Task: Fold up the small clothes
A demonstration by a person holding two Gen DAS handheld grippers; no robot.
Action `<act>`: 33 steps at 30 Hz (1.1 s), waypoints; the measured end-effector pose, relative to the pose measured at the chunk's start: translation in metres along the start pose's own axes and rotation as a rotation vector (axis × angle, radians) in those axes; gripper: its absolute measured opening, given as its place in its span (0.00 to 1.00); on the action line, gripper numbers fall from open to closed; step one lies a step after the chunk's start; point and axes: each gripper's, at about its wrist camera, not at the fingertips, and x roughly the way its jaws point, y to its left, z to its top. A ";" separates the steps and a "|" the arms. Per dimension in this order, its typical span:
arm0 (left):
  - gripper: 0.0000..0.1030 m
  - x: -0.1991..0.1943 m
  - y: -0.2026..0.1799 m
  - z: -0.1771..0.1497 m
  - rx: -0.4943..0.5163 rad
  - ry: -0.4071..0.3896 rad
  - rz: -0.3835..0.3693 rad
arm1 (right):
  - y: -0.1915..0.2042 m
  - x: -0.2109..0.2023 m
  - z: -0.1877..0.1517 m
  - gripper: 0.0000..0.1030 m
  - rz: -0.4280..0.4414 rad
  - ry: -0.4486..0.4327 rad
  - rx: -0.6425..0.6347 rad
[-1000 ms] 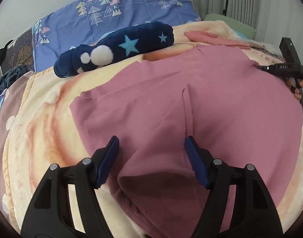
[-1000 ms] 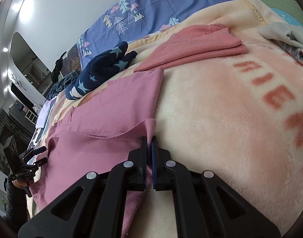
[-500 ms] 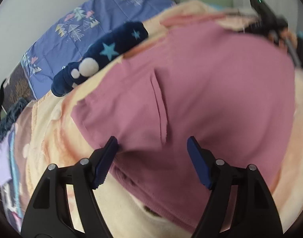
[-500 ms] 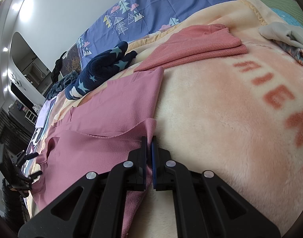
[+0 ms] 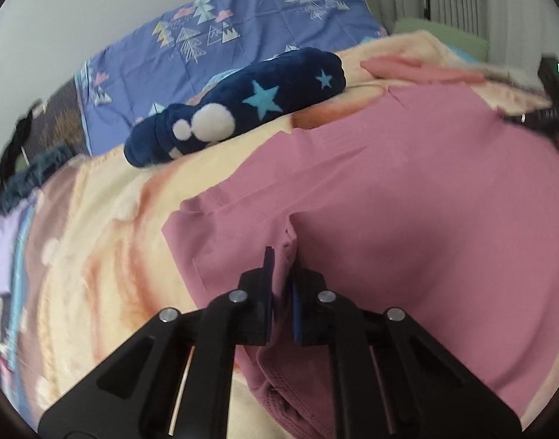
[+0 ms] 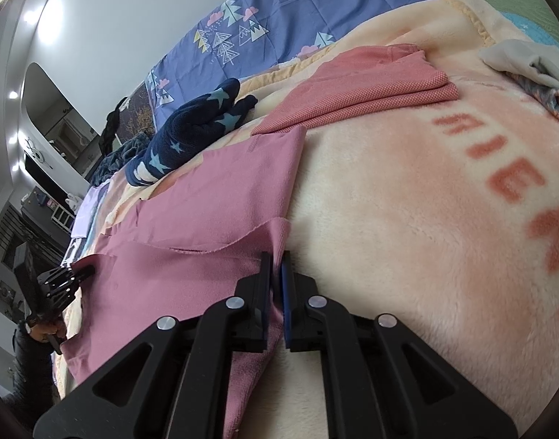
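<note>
A pink garment (image 5: 407,190) lies spread flat on the cream and orange blanket (image 5: 107,241). My left gripper (image 5: 282,270) is shut on a pinch of the pink garment at its near left part, beside a short slit or fold line. In the right wrist view the same pink garment (image 6: 213,212) stretches to the left, and my right gripper (image 6: 276,274) is shut on its near right corner. The left gripper (image 6: 65,281) shows far left in that view, at the garment's other edge. The right gripper (image 5: 535,120) shows at the far right edge of the left wrist view.
A navy plush item with light blue stars (image 5: 243,109) lies behind the garment. A folded coral garment (image 6: 360,91) lies further back on the blanket. A blue patterned pillow (image 5: 224,44) stands by the wall. Grey and patterned clothes (image 6: 528,69) lie at the right.
My left gripper was open over the pink garment and has shut on a pinch of it. The right gripper stays shut on its corner and has not moved.
</note>
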 end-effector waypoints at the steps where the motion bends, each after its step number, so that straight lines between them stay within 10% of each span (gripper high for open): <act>1: 0.14 0.000 0.002 -0.001 -0.014 0.004 -0.024 | 0.001 0.000 0.001 0.11 0.005 0.002 0.000; 4: 0.36 0.003 0.002 -0.008 -0.027 0.023 -0.048 | 0.005 0.001 0.001 0.12 -0.003 0.003 -0.017; 7: 0.02 0.006 0.004 -0.012 -0.063 0.031 -0.062 | 0.011 -0.006 0.000 0.02 -0.028 -0.035 -0.043; 21: 0.02 -0.080 0.043 0.037 -0.202 -0.257 -0.035 | 0.070 -0.062 0.057 0.02 -0.010 -0.255 -0.136; 33: 0.16 0.072 0.077 0.031 -0.298 0.051 0.030 | 0.018 0.062 0.074 0.06 -0.228 -0.016 -0.062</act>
